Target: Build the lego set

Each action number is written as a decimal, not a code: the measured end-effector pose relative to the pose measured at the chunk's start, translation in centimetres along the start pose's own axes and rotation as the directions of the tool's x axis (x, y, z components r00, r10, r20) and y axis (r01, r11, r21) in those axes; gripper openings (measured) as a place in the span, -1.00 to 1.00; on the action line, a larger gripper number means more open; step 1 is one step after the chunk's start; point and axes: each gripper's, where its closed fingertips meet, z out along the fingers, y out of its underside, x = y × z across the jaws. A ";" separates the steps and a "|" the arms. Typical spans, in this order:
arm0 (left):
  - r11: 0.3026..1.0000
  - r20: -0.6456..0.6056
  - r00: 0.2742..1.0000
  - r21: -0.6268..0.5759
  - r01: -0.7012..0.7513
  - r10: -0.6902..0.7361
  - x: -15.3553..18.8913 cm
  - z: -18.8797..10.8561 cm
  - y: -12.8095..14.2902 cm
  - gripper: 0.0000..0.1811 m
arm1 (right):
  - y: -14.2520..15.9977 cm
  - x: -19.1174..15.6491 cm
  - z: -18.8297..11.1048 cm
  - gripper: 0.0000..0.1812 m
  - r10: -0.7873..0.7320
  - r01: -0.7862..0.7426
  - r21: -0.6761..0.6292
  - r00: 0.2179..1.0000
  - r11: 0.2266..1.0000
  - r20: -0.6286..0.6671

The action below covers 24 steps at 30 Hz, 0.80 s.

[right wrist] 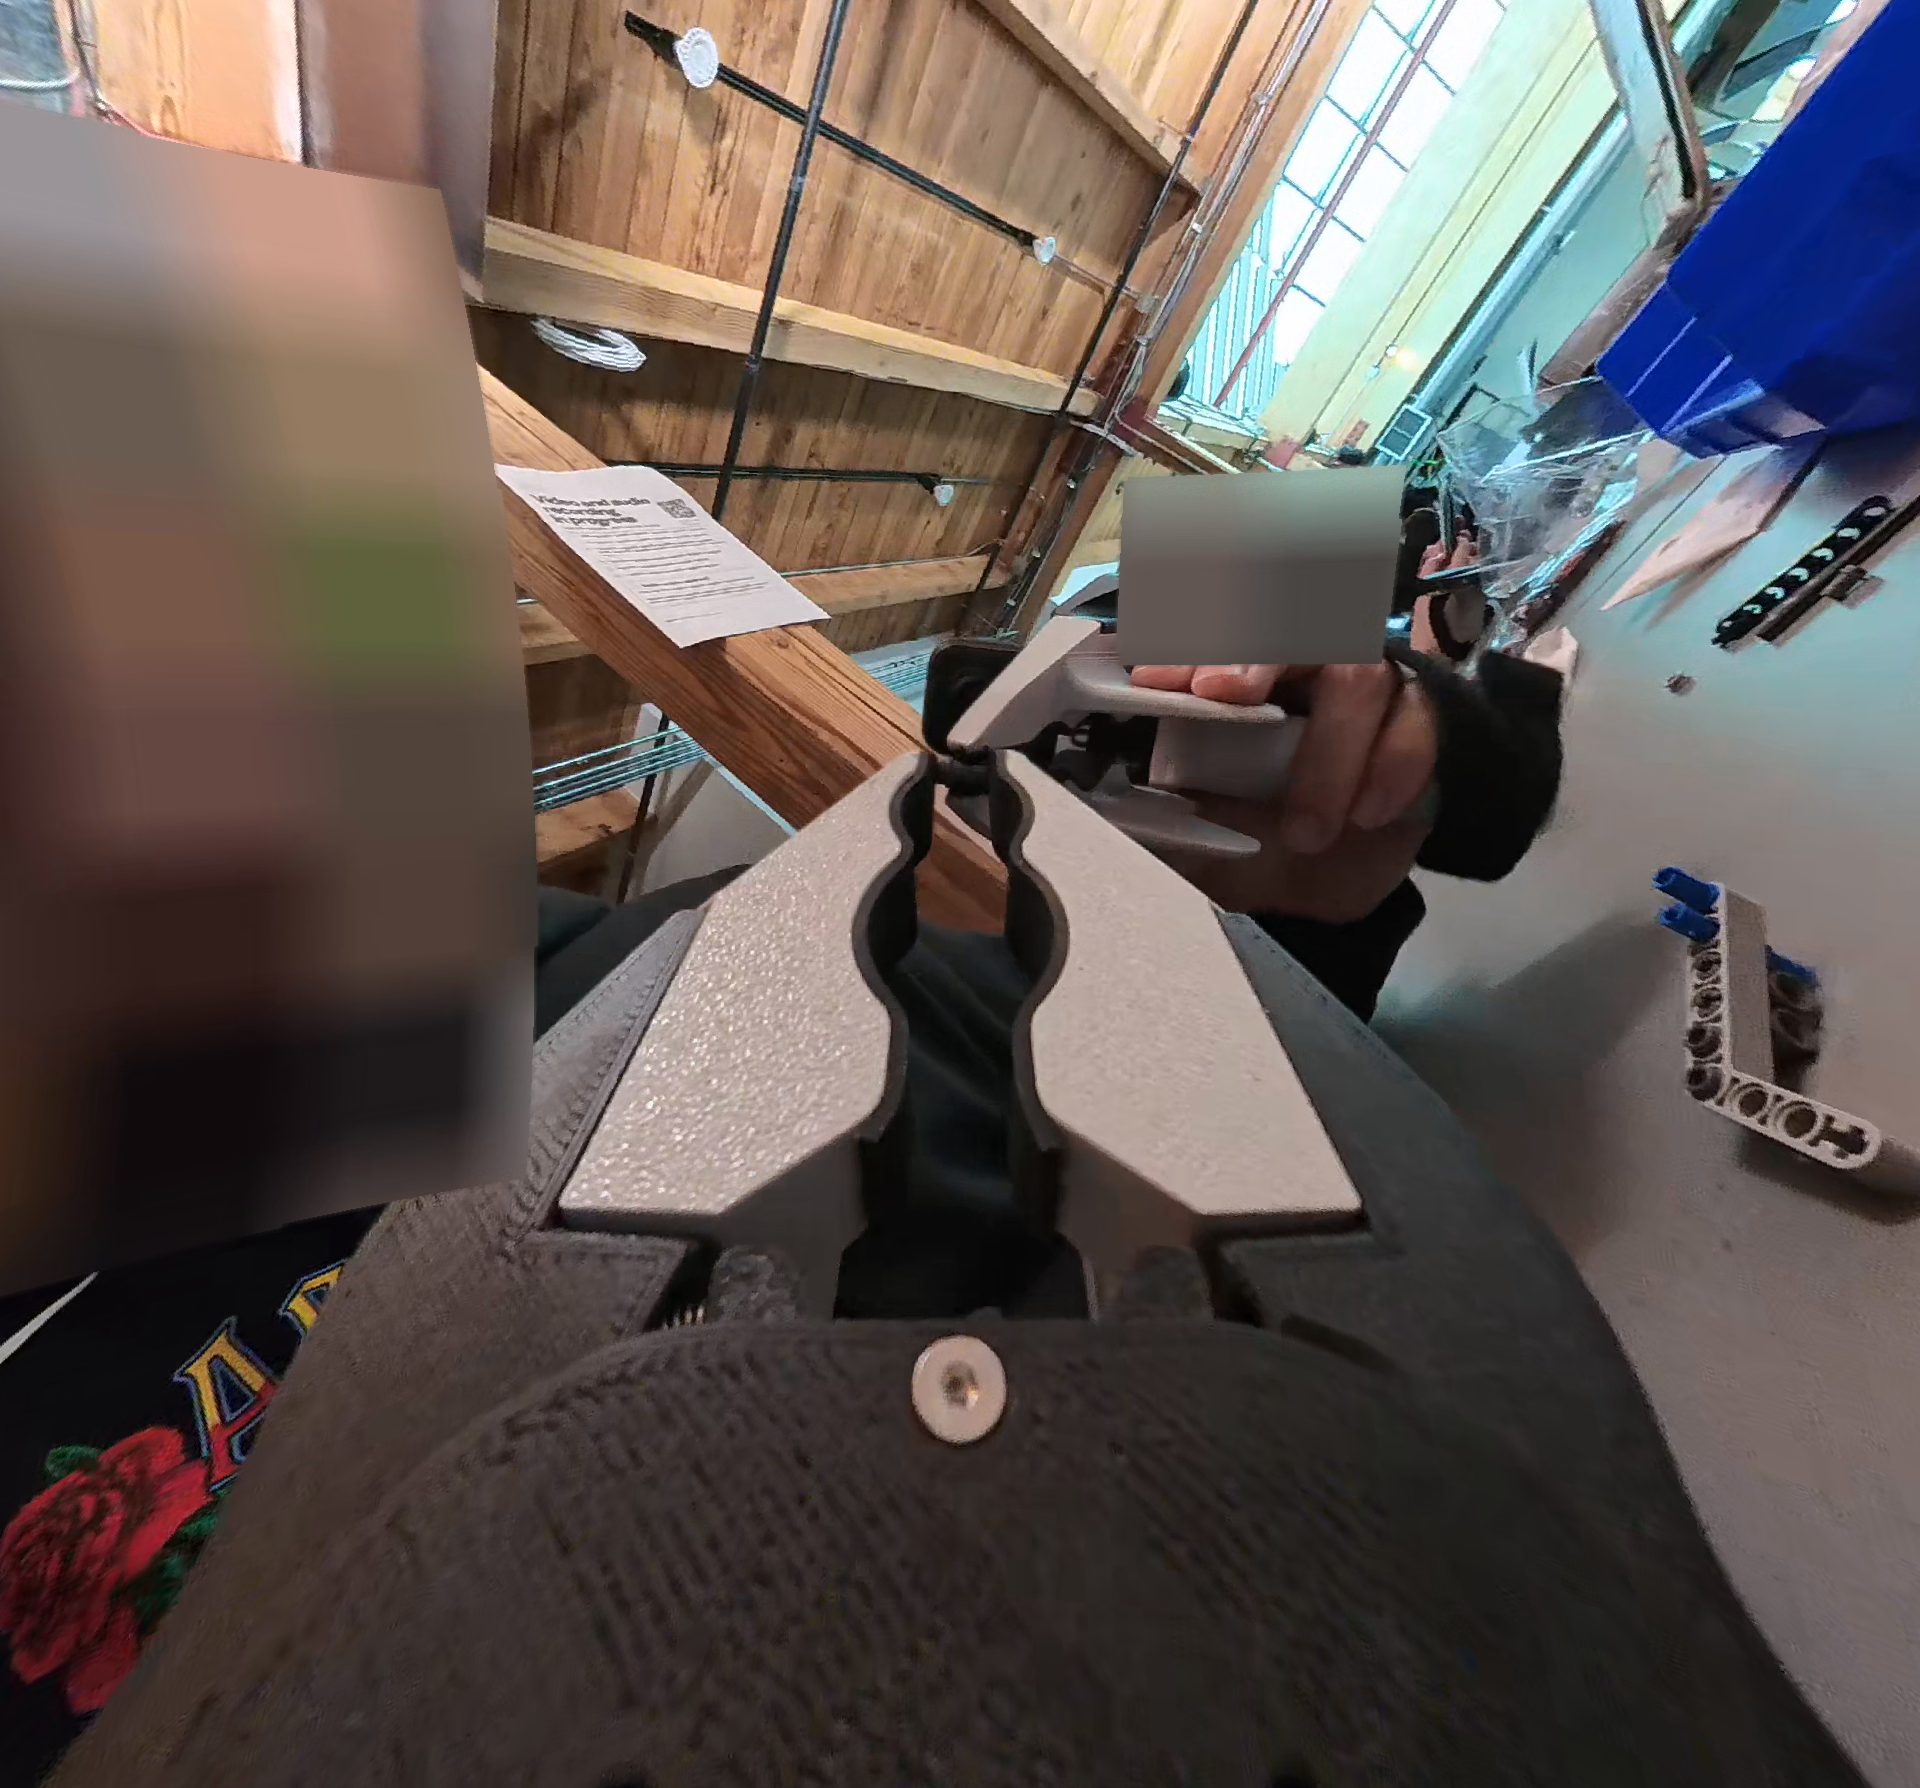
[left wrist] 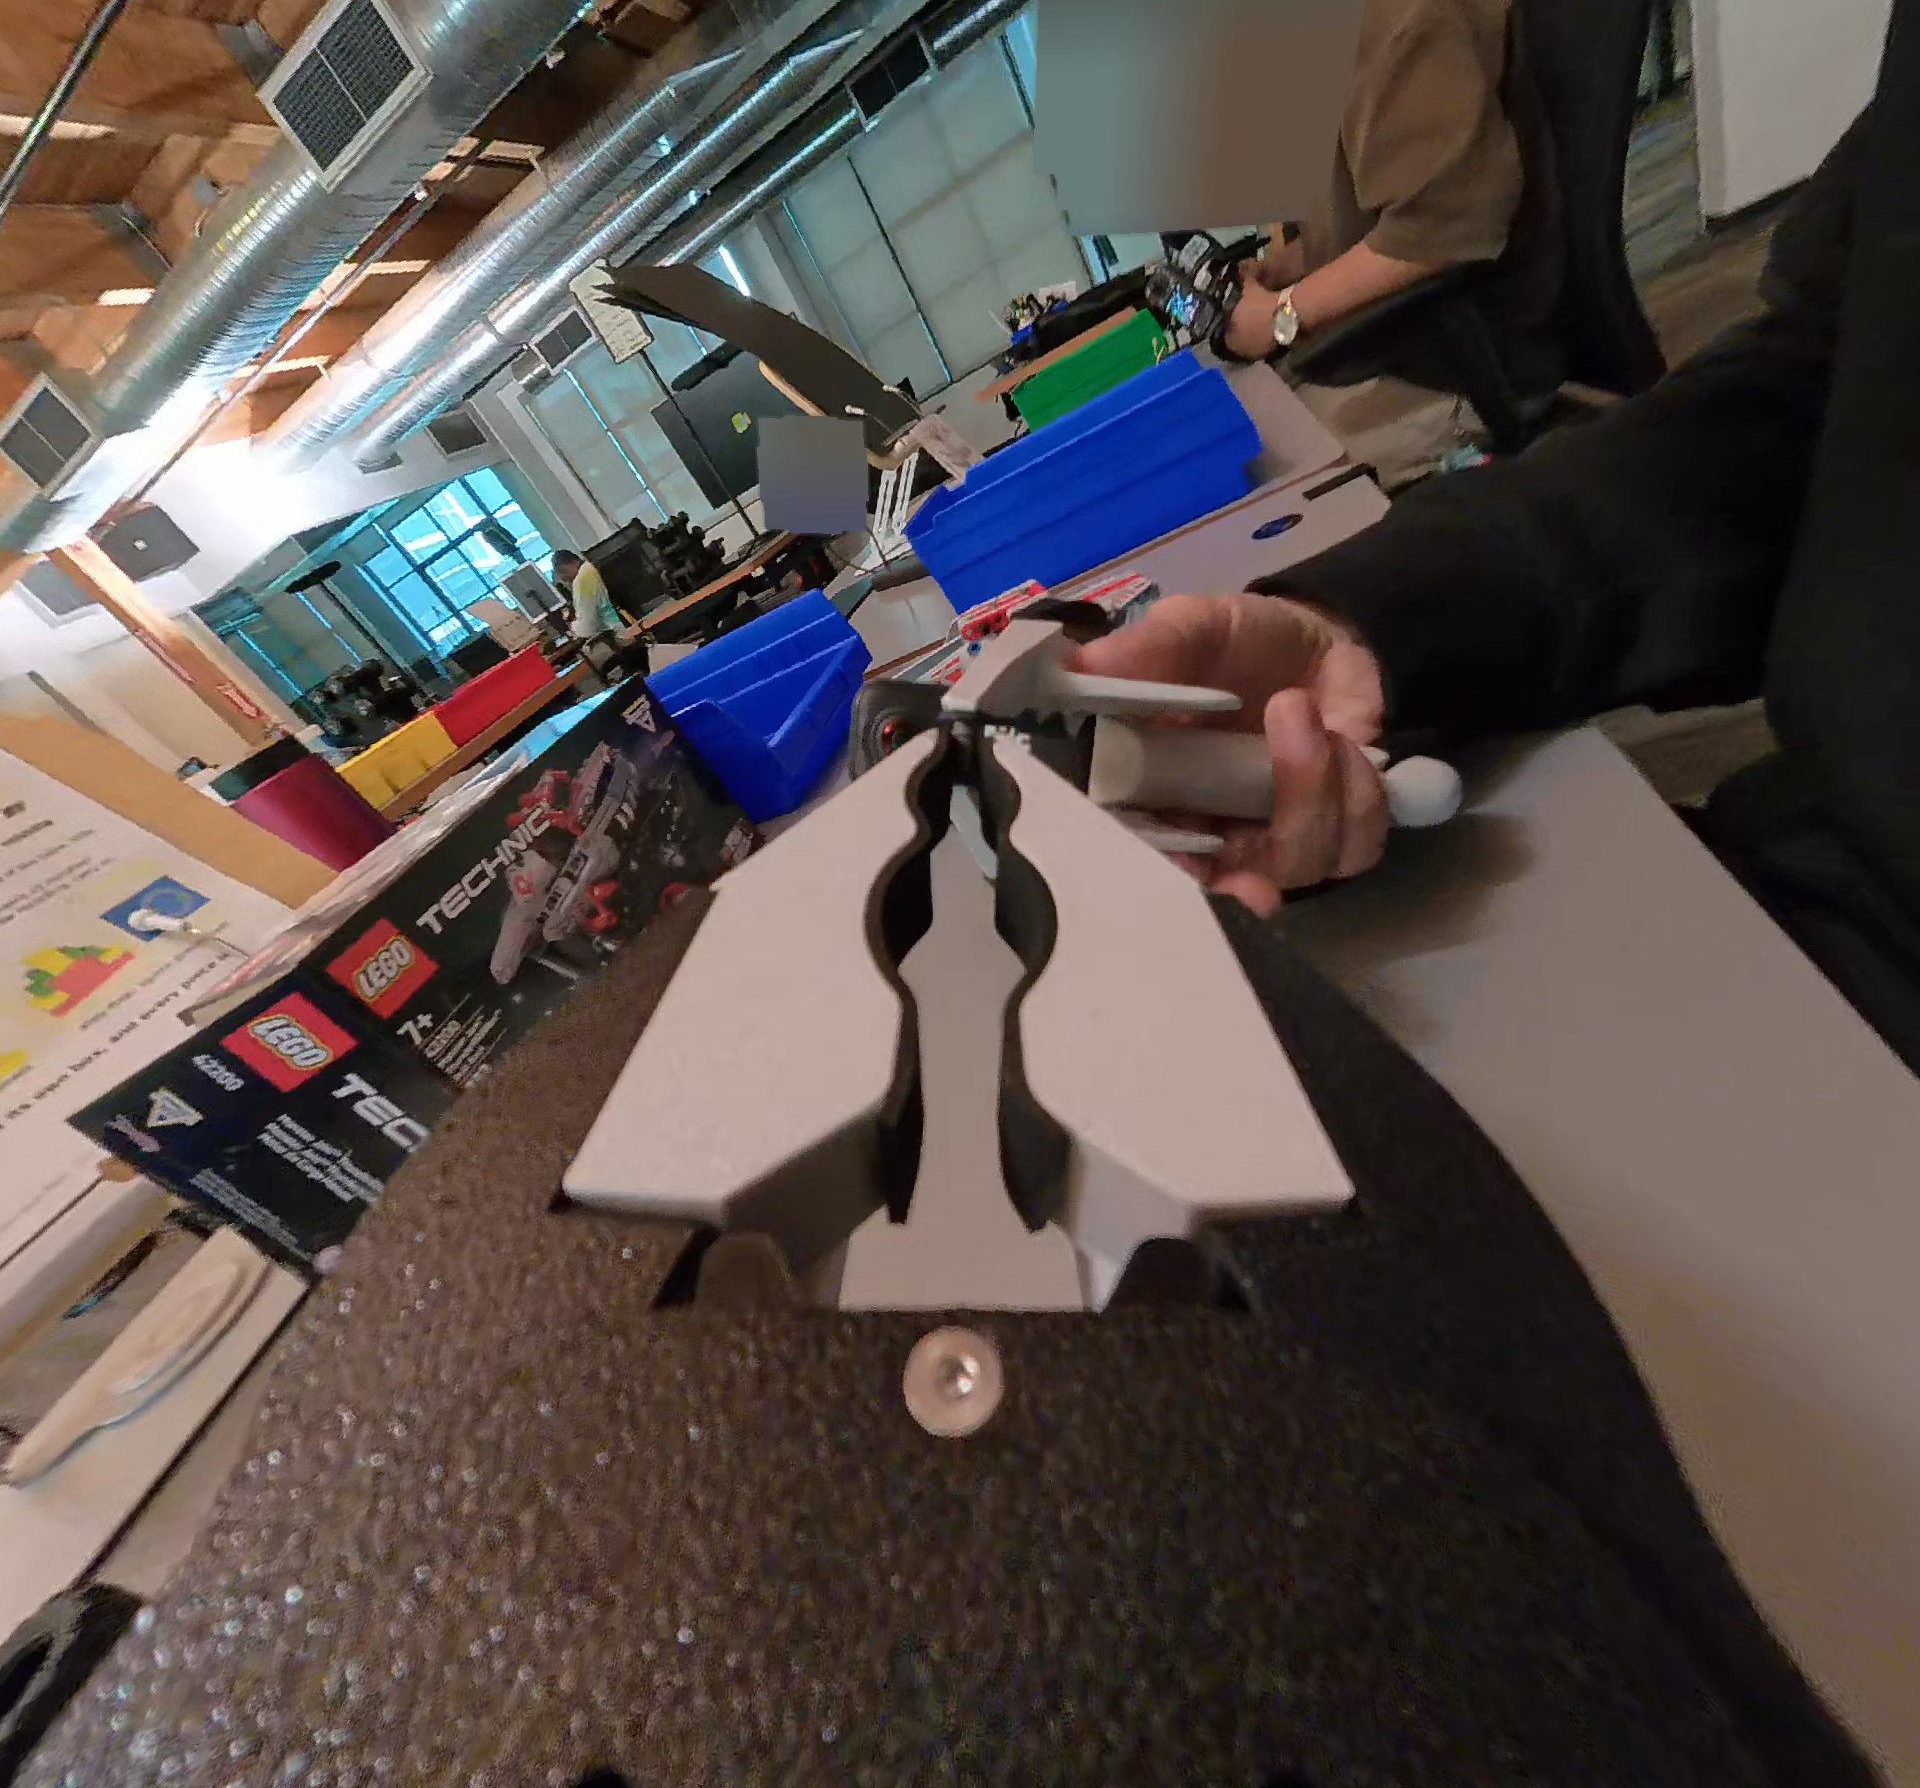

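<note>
Right wrist view: two blue pins [right wrist: 1681,907].

The left gripper [left wrist: 964,751] meets the right gripper [left wrist: 1023,689] tip to tip over the grey table [left wrist: 1621,1063], a small dark piece [left wrist: 971,728] pinched between them (too small to identify), with the Lego box [left wrist: 416,990] at nine o'clock and blue bins [left wrist: 1081,481] toward twelve.

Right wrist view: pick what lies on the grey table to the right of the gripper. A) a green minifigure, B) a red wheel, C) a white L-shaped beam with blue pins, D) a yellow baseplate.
C: the white L-shaped beam lies flat on the grey table, with blue pins sticking out of its upper end.
</note>
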 end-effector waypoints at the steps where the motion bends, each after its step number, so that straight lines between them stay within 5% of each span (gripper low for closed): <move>1: 1.000 0.001 1.000 -0.019 -0.018 0.018 0.0 0.0 0.2 -0.98 | 0.0 0.2 0.0 -0.91 -0.016 0.016 0.000 1.000 1.000 -0.016; 6: 0.969 0.051 0.991 -0.219 -0.112 0.126 -0.8 -0.2 2.2 -0.97 | -0.7 1.9 -0.5 -0.91 -0.238 0.236 -0.036 0.948 0.971 -0.213; 11: 0.890 0.093 0.943 -0.370 -0.266 0.320 -1.4 -0.2 3.1 -0.92 | -1.1 3.2 -0.6 -0.91 -0.621 0.556 -0.282 0.663 0.782 -0.417; 15: 0.862 0.147 0.903 -0.391 -0.323 0.405 -2.0 -0.3 3.0 -0.95 | -1.6 3.3 -0.4 -0.91 -0.710 0.627 -0.354 0.511 0.693 -0.484; 19: 0.885 0.180 0.903 -0.344 -0.314 0.391 -2.0 -0.5 2.7 -0.95 | -1.6 3.3 -0.3 -0.91 -0.725 0.638 -0.375 0.466 0.672 -0.506; 24: 0.897 0.200 0.896 -0.294 -0.330 0.395 -1.9 -0.6 1.8 -0.95 | -1.2 2.6 0.4 -0.92 -0.606 0.564 -0.246 0.639 0.788 -0.475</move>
